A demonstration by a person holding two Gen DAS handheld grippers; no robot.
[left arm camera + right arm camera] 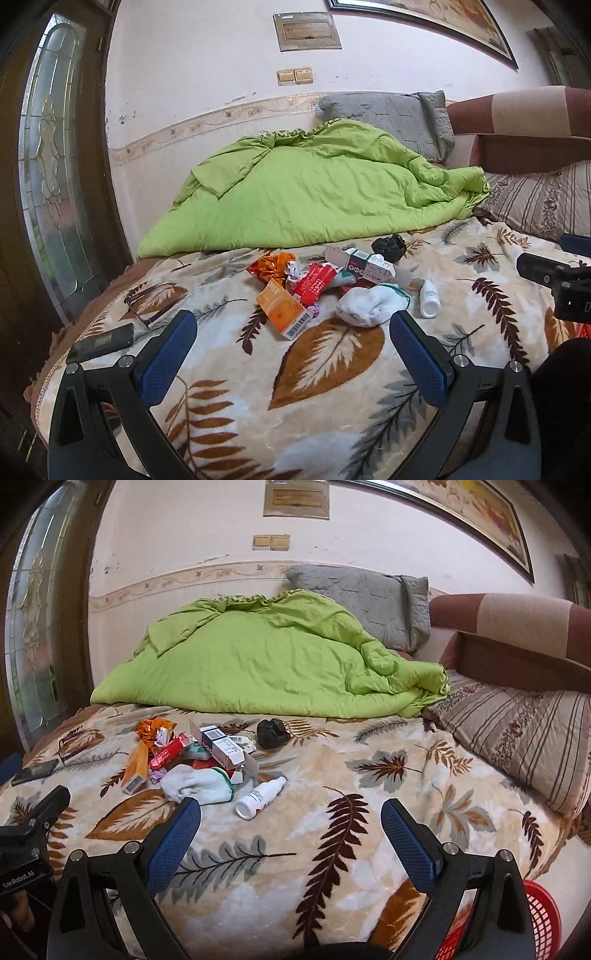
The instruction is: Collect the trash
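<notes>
A pile of trash lies on the leaf-patterned blanket (pixel 325 369): an orange carton (pixel 282 309) (pixel 135 766), a red packet (pixel 314 282) (pixel 168 753), a crumpled orange foil wrapper (pixel 271 267) (pixel 151 728), small white boxes (pixel 365 264) (pixel 225 749), a white balled sock (pixel 367 306) (pixel 197 781), a white bottle (pixel 429 298) (pixel 260 797) and a black crumpled bag (pixel 388 246) (pixel 272 733). My left gripper (pixel 293 325) stands open just short of the pile. My right gripper (pixel 291 812) is open too, right of the bottle, holding nothing.
A green quilt (pixel 306 192) and grey pillow (pixel 388 114) lie at the back of the bed. A striped pillow (pixel 517 734) is at right. A black phone (pixel 99 341) and glasses (pixel 144 310) rest near the left edge. A red mesh basket (pixel 535 919) sits at bottom right.
</notes>
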